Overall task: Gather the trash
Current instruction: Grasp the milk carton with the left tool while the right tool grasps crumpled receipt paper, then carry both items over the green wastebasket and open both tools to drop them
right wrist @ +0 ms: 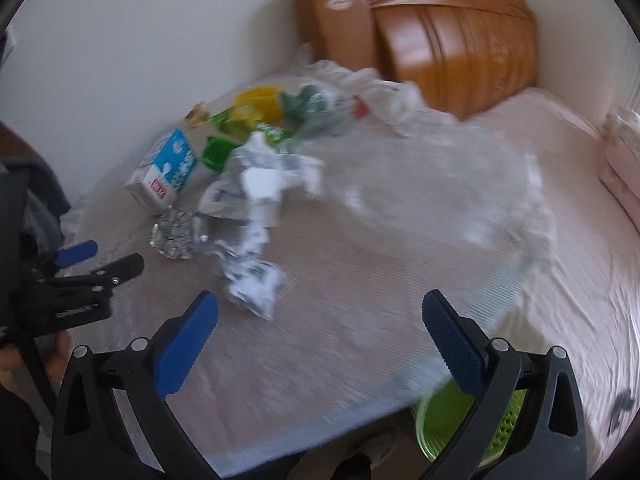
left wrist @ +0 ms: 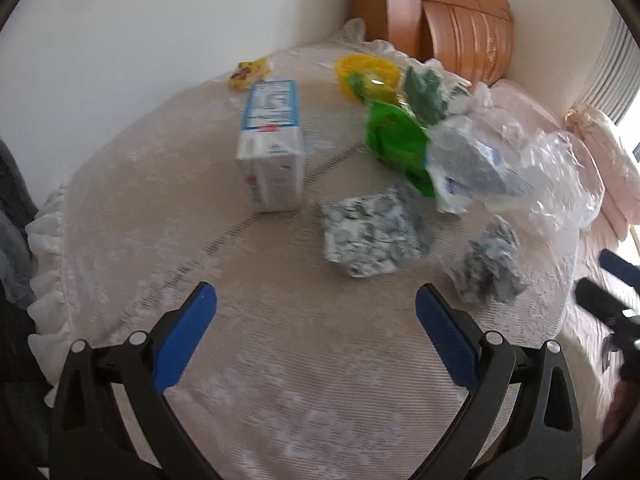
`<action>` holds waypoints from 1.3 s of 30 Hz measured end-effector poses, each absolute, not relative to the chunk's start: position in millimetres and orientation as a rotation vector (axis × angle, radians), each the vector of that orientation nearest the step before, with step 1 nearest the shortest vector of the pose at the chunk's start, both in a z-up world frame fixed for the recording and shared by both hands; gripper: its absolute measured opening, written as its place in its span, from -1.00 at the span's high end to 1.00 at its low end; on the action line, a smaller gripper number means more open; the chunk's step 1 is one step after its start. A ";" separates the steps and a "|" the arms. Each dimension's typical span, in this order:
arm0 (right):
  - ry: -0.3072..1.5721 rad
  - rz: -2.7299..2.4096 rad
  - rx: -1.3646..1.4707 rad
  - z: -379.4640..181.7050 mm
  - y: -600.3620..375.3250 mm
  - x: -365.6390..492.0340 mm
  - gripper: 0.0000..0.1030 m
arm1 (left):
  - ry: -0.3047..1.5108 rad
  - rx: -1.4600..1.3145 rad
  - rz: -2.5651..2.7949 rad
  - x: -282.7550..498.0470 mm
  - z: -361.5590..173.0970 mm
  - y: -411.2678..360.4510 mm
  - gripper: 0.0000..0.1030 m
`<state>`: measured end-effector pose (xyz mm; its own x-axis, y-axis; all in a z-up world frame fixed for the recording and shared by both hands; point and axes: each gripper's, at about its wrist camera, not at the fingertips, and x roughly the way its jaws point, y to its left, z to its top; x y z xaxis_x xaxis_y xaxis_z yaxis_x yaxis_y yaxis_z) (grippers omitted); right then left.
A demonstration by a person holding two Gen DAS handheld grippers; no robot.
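Observation:
Trash lies on a round table with a lace cloth (left wrist: 160,220). A white and blue milk carton (left wrist: 272,144) lies at the middle left; it also shows in the right wrist view (right wrist: 166,172). Two crumpled paper wads (left wrist: 372,236) (left wrist: 490,266) lie just ahead of my open, empty left gripper (left wrist: 316,300). Green wrappers (left wrist: 396,140), a yellow packet (left wrist: 366,70) and a clear plastic bag (left wrist: 552,176) lie farther back. My right gripper (right wrist: 320,308) is open and empty above the table; a crumpled paper (right wrist: 252,280) lies just ahead of its left finger.
A green basket (right wrist: 452,420) stands below the table's near edge, under my right gripper. A foil wad (right wrist: 176,236) lies near the carton. A small yellow wrapper (left wrist: 250,72) is at the far edge. Wooden headboard (left wrist: 452,16) and pink bed (right wrist: 580,240) lie behind and right.

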<state>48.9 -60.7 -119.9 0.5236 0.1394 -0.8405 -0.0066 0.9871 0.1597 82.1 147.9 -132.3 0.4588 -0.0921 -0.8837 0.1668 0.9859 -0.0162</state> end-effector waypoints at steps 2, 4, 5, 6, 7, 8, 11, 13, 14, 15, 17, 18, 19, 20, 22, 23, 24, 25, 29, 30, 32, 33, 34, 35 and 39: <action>1.022 0.096 0.113 -130.1 -44.1 61.9 -0.90 | 1.085 0.052 -0.141 88.8 -130.5 161.1 -0.85; 1.042 0.101 0.089 -141.1 -30.9 73.9 -0.81 | 1.077 0.036 -0.132 96.2 -128.4 169.8 -0.85; 1.053 0.105 0.082 -145.5 -25.6 77.9 -0.79 | 1.072 0.030 -0.129 99.6 -127.1 172.1 -0.85; 1.060 0.106 0.076 -149.0 -22.5 80.0 -0.74 | 1.064 0.024 -0.126 106.6 -124.9 174.2 -0.85; 1.068 0.106 0.068 -152.6 -18.7 83.0 -0.64 | 1.059 0.021 -0.125 110.8 -123.9 174.8 -0.85; 1.079 0.103 0.061 -156.0 -15.6 85.1 -0.59 | 1.054 0.022 -0.126 117.2 -123.2 174.7 -0.85; 1.110 0.117 0.085 -162.4 -13.0 86.9 0.00 | 1.044 0.045 -0.119 139.3 -124.1 168.0 -0.85; 1.109 0.116 0.099 -160.4 -14.9 84.4 0.01 | 1.047 0.059 -0.108 159.9 -126.9 162.7 -0.85; 1.105 0.117 0.103 -158.2 -15.8 82.2 0.02 | 1.051 0.055 -0.103 168.3 -128.1 161.5 -0.85; 1.102 0.115 0.109 -155.8 -17.5 79.8 0.02 | 1.055 0.049 -0.099 177.5 -129.3 160.2 -0.85; 1.101 0.118 0.133 -149.2 -22.6 74.5 0.02 | 1.078 0.033 -0.079 197.7 -134.3 158.0 -0.85; 1.099 0.119 0.144 -145.5 -25.6 71.6 0.02 | 1.094 0.029 -0.068 205.2 -137.4 156.9 -0.85; 1.094 0.117 0.149 -142.0 -27.4 68.8 0.02 | 1.112 0.022 -0.067 214.3 -141.4 155.5 -0.85; 1.090 0.114 0.147 -137.6 -29.7 65.4 0.02 | 1.140 0.028 -0.053 222.9 -146.6 153.8 -0.84; 1.080 0.101 0.141 -129.5 -34.8 59.1 0.02 | 1.173 0.028 -0.039 233.6 -153.7 152.7 -0.66; 1.078 0.098 0.143 -127.0 -36.9 56.7 0.02 | 1.191 0.027 -0.017 237.8 -157.1 153.1 -0.45; 1.073 0.094 0.145 -123.9 -39.9 52.9 0.02 | 1.204 0.024 -0.001 238.2 -160.0 153.6 -0.22; 1.066 0.086 0.150 -119.5 -43.5 48.9 0.02 | 1.217 -0.008 -0.008 240.7 -162.7 155.4 -0.09; 1.038 0.062 0.168 -109.5 -59.2 39.0 0.02 | 1.212 -0.099 0.015 235.7 -161.9 162.9 0.19; 1.032 0.058 0.177 -108.0 -63.2 36.6 0.02 | 1.203 -0.101 0.021 232.6 -160.0 163.4 0.19; 1.017 0.050 0.202 -103.5 -74.3 30.4 0.02 | 1.182 -0.102 0.024 221.8 -151.9 163.1 0.19; 1.010 0.043 0.214 -101.1 -80.2 26.3 0.02 | 1.170 -0.099 0.026 215.8 -147.6 162.1 0.19; 1.000 0.034 0.232 -98.4 -88.7 21.6 0.02 | 1.149 -0.090 0.030 206.9 -139.9 160.6 0.19; 0.995 0.026 0.244 -96.5 -95.1 17.6 0.02 | 1.128 -0.078 0.026 196.9 -131.4 158.2 0.19; 0.968 -0.030 0.307 -89.5 -133.4 -6.6 0.02 | 1.069 -0.068 -0.035 155.5 -94.4 141.5 0.19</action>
